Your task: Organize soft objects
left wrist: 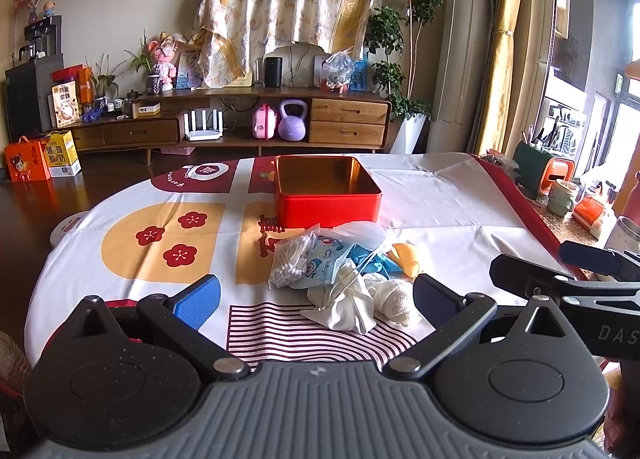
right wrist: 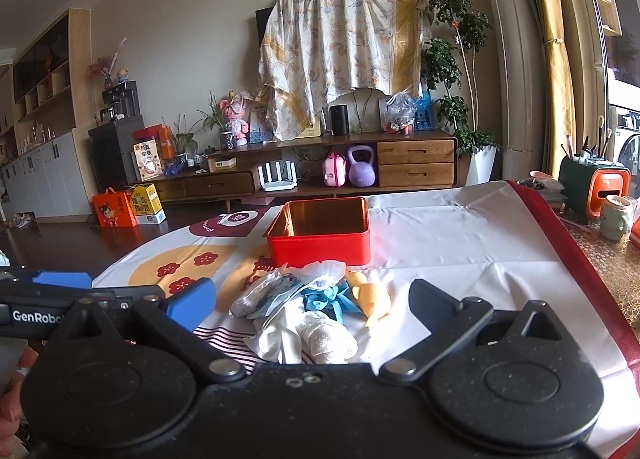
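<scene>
Item 1: I am holding the left gripper (left wrist: 316,301) with jaws spread wide, grasping nothing. Item 2: I am holding the right gripper (right wrist: 312,309) likewise released. Item 3: a heap of soft objects (left wrist: 340,275) is lying on the tablecloth (left wrist: 440,211) between both sets of fingers: bag of cotton swabs (left wrist: 288,265), white cloth pouch (left wrist: 348,305), rolled gauze (right wrist: 328,339), blue piece (right wrist: 330,297), yellow plush (right wrist: 372,297). Item 4: a red tin (left wrist: 326,191) is sitting open just beyond the heap. Lettering showing: "GenRobo", "DAS".
</scene>
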A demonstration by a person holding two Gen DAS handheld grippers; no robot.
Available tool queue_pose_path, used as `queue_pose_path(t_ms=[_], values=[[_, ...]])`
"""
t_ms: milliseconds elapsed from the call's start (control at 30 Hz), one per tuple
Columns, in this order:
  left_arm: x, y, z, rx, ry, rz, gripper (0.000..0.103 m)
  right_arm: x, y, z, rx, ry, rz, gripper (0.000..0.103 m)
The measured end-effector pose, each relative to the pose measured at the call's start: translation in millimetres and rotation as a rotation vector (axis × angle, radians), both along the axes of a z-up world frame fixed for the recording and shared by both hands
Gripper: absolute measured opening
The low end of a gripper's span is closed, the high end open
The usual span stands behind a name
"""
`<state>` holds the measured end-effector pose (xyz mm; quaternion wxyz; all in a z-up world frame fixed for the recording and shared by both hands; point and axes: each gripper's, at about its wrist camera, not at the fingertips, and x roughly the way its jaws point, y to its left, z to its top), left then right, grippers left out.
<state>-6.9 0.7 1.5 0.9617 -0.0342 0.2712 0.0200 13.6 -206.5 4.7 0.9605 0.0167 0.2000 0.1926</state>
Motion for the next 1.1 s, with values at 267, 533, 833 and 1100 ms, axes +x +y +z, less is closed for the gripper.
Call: queue_pose_path(t_ms=[267, 533, 833, 1100], values=[[0, 1, -1, -0.009, 0.003, -0.001, 0.103, 0, 0, 0, -0.001, 0.0, 0.0, 0.103], [1, 0, -2, -0.017, 0.009, -0.004, 0.103, 4, 0, -9, -0.007, 0.01, 0.005, 0.103], [21, 6, -12, -0.02, 0.036, -0.012, 0.103, 17, 2, -22, -0.008, 0.039, 0.009, 0.103], [46, 26, -26, -0.074, 0.054, 0.002, 0.103, 45, 2, -32, -0.031, 0.086, 0.029, 0.103]])
